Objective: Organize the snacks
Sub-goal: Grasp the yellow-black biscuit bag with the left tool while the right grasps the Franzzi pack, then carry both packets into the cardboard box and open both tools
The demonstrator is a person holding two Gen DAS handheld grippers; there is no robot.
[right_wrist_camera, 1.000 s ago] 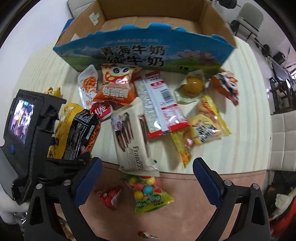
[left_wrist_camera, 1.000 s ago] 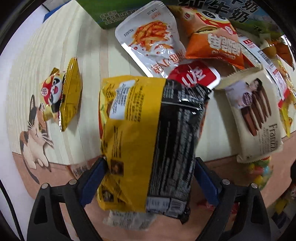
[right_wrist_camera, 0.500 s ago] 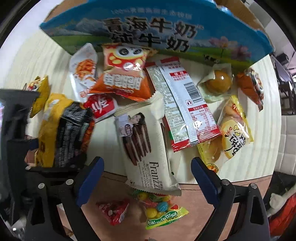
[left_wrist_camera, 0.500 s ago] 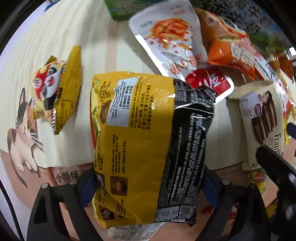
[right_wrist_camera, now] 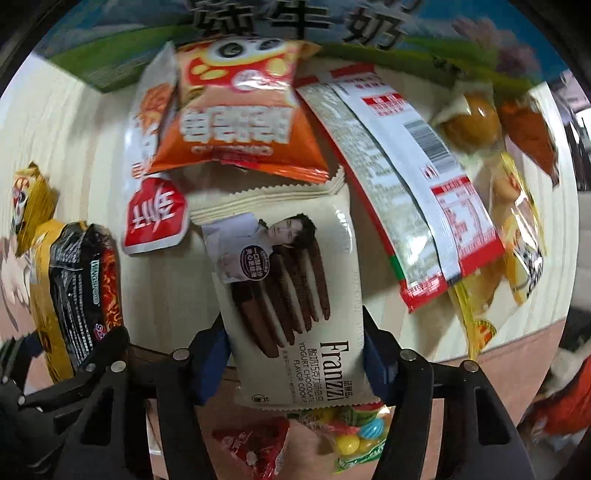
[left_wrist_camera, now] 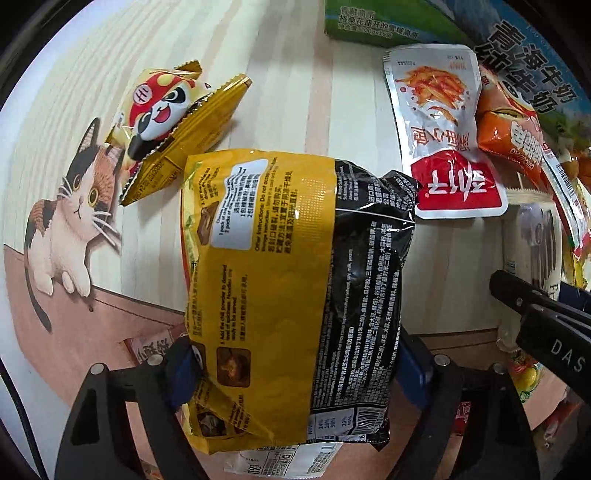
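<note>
My left gripper (left_wrist_camera: 299, 369) has a yellow and black noodle pack (left_wrist_camera: 295, 277) between its blue pads, which press on the pack's sides; its jaws are still closing slightly. The pack hangs above the table mat and also shows at the left of the right wrist view (right_wrist_camera: 74, 288). My right gripper (right_wrist_camera: 295, 365) points down over a cream chocolate cookie pack (right_wrist_camera: 288, 295) lying on the table. Its jaws are closing and both pads meet the pack's lower edges. The right gripper's black body (left_wrist_camera: 535, 321) shows at the right of the left wrist view.
A blue and green milk carton box (right_wrist_camera: 295, 29) stands at the back. Around the cookie pack lie an orange snack bag (right_wrist_camera: 240, 122), a white and red pouch (left_wrist_camera: 443, 129), a long red-edged pack (right_wrist_camera: 406, 184), yellow packets (right_wrist_camera: 517, 240), a candy bag (right_wrist_camera: 354, 435) and a panda snack (left_wrist_camera: 177, 122).
The right gripper came down over the cookie pack and its jaws narrowed onto it. The left gripper carried the noodle pack sideways, and the right gripper entered its view.
</note>
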